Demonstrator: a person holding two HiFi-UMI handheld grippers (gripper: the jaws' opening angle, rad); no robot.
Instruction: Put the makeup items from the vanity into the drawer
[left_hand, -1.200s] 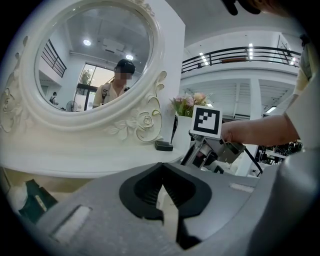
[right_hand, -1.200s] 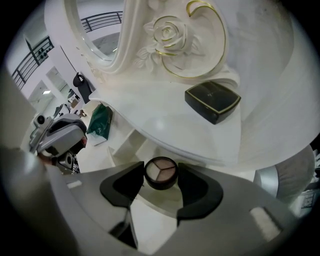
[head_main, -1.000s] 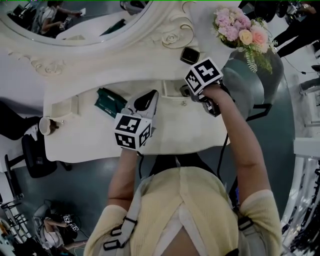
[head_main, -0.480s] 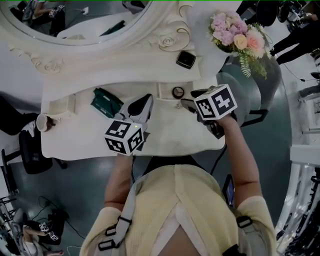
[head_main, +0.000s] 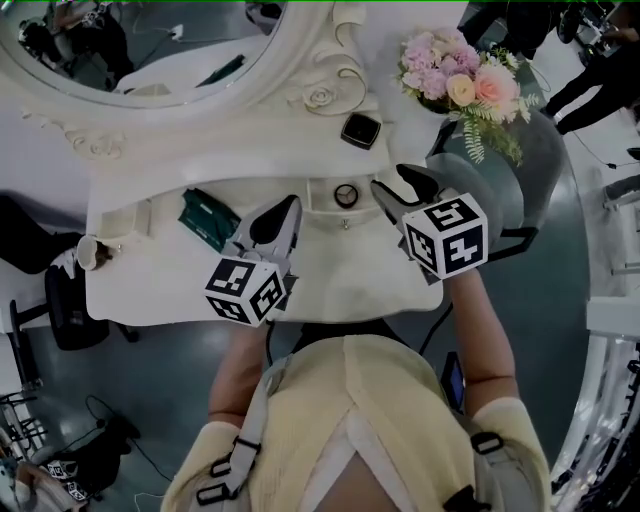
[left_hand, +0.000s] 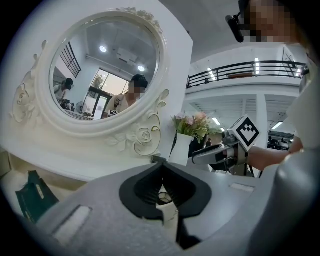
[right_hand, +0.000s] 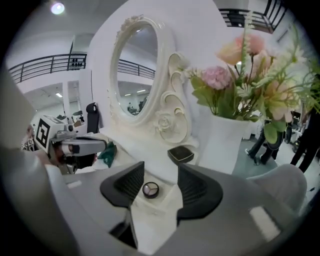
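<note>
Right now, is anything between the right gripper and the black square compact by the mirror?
Nothing visible. The black compact lies in the open just beyond the right gripper, whose jaws stand apart and empty. The vase stands beside the compact, not across the way.

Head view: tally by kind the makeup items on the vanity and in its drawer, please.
Round compact: 1, in the open drawer
Square black compact: 1, on the shelf
Green packet: 1, on the vanity top
Total: 3
The pale thing at the left edge is too unclear to count.
</note>
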